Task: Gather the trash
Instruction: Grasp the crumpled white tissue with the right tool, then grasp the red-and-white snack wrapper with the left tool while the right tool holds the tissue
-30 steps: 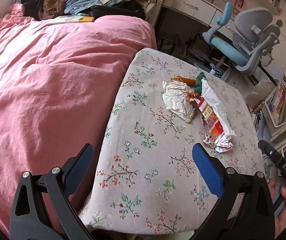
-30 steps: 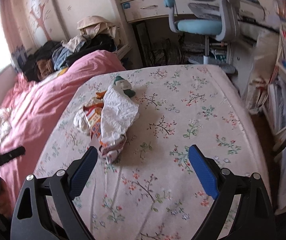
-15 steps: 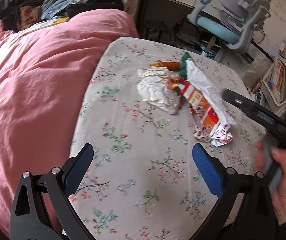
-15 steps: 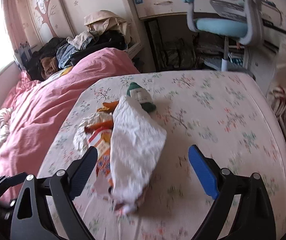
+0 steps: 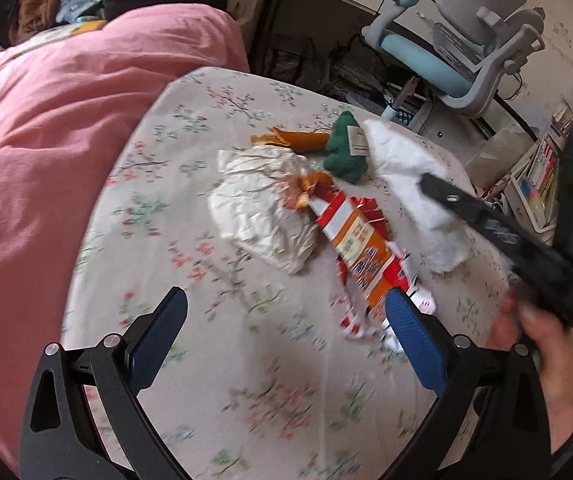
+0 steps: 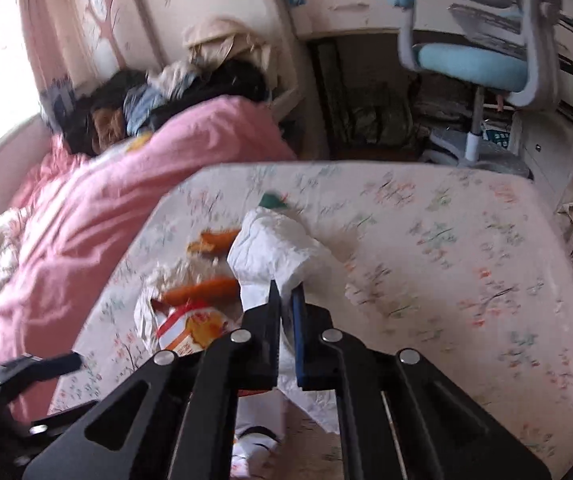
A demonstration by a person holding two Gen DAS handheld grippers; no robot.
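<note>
Paper is what the right gripper (image 6: 285,300) pinches: its jaws are drawn nearly together on the near edge of the white crumpled paper bag (image 6: 282,248), which lies straight ahead of it on the floral tablecloth (image 6: 446,264). To lift it well, the person should probably keep the jaws tight and raise the bag slowly, since thin paper can tear or slip from a shallow edge grip. Just left of that gripper sit the orange-and-red snack box (image 6: 190,330) and another crumpled white wrapper (image 5: 258,212), so a straight upward pull seems best to avoid dragging them along. The left gripper (image 5: 286,328) hovers with its jaws spread wide and empty; the snack box lies ahead, close to its right finger, a likely next pick. A green-and-orange plush carrot (image 5: 326,146) lies beyond the pile.
</note>
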